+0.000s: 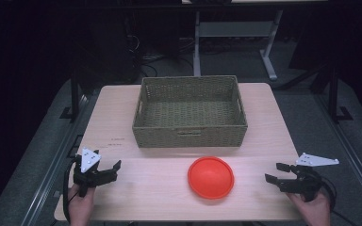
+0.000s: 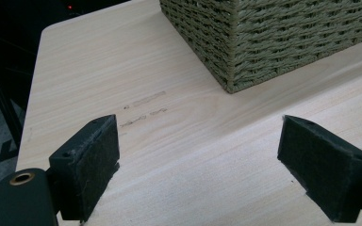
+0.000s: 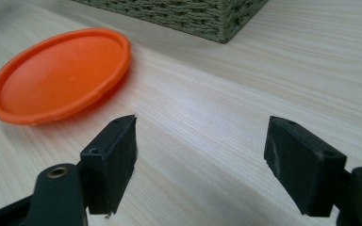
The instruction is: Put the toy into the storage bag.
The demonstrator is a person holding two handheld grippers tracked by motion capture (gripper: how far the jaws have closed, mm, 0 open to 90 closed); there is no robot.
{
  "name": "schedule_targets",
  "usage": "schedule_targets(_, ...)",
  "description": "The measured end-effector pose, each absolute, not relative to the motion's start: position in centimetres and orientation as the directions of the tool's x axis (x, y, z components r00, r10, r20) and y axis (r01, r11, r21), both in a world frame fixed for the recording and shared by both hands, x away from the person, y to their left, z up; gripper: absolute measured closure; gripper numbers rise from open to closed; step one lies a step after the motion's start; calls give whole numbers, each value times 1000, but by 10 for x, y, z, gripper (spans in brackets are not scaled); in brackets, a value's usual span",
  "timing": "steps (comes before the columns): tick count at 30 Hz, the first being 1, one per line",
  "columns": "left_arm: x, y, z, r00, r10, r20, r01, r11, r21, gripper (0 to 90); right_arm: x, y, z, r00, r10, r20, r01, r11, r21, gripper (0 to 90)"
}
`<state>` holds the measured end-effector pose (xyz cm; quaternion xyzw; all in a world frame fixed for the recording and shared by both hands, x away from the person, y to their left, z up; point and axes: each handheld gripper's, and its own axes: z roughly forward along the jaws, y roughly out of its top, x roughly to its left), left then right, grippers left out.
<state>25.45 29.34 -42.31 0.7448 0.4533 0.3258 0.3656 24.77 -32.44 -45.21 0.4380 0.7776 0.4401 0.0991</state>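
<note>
Now, table: a light wooden table (image 1: pixel 122 122) holds all the things, and the room around it is dark.
Basket: a green woven basket (image 1: pixel 189 136) sits at the far middle of the table. It has nothing in it. A small handle hole shows in its front wall and in each end wall.
Plate: a round orange plate (image 1: pixel 210 177) lies flat on the table, just in front of the basket and a little to the right. It does not touch the basket.
Left gripper: the left gripper (image 1: pixel 111 168) is near the table's front left corner, held in a hand (image 1: pixel 81 207). Its two black jaws are wide apart and hold nothing. A grey three-cornered plate sits on top of it.
Right gripper: the right gripper (image 1: pixel 273 173) is near the front right edge, held in the other hand (image 1: pixel 315 209). Its jaws are wide apart too, with nothing between them. They point toward the orange plate, which is near but not touching.
Writing: two short dark marks (image 2: pixel 143 109) sit on the wood to the left of the basket, too faint and small to read.
Behind the table: white desk legs (image 1: pixel 268 52) stand on the grey floor.
</note>
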Motion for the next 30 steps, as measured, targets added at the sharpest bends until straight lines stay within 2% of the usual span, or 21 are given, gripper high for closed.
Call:
schedule_targets(13, 253, 291, -422, 384, 911, 152, 431, -322, 843, 128, 247, -313, -448, -627, 739, 244, 597, 255, 761, 254)
schedule_targets(30, 252, 291, -422, 385, 909, 162, 421, -329, 845, 128, 246, -291, -443, -673, 709, 209, 569, 317, 758, 236)
